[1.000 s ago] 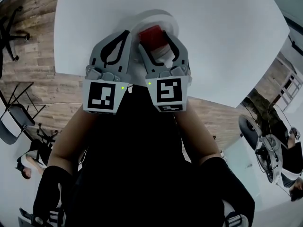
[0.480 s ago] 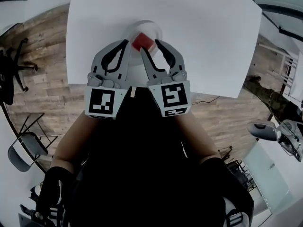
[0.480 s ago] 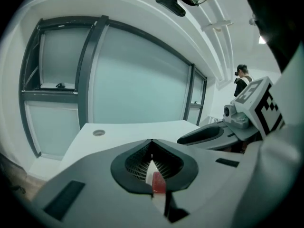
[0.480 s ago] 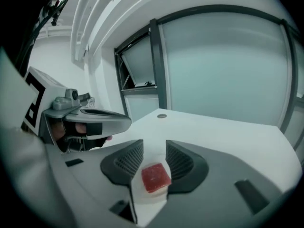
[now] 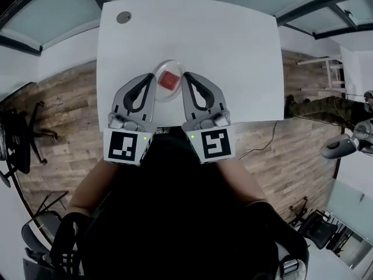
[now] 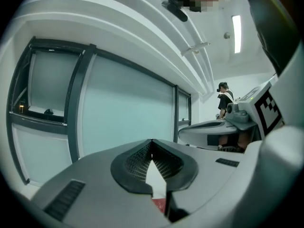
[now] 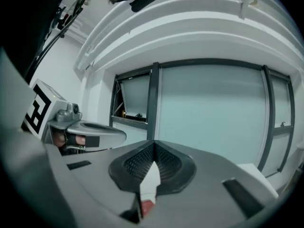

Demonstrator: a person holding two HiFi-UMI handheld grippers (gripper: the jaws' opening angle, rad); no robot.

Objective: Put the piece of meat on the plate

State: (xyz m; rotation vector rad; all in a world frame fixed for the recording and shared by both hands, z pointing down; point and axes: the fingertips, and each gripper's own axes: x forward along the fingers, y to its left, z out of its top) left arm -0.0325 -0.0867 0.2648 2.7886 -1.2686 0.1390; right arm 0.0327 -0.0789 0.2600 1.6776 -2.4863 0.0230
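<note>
A red piece of meat lies on a clear round plate near the front edge of the white table. Both grippers hang high above the table and point about level, one on each side of the plate as seen from the head view. My left gripper is shut, tips touching, nothing held. My right gripper is shut and empty too. In the left gripper view the jaws meet at the tip of the left gripper, and a sliver of the meat shows below. The right gripper looks the same.
A small grey disc is set in the table's far left corner. Office chairs stand on the wooden floor to the left. Glass wall panels fill both gripper views. A person stands far off in the left gripper view.
Both grippers have risen away from the plate and levelled out. The right jaws, open around the meat before, have shut empty. The meat stays on the plate.
</note>
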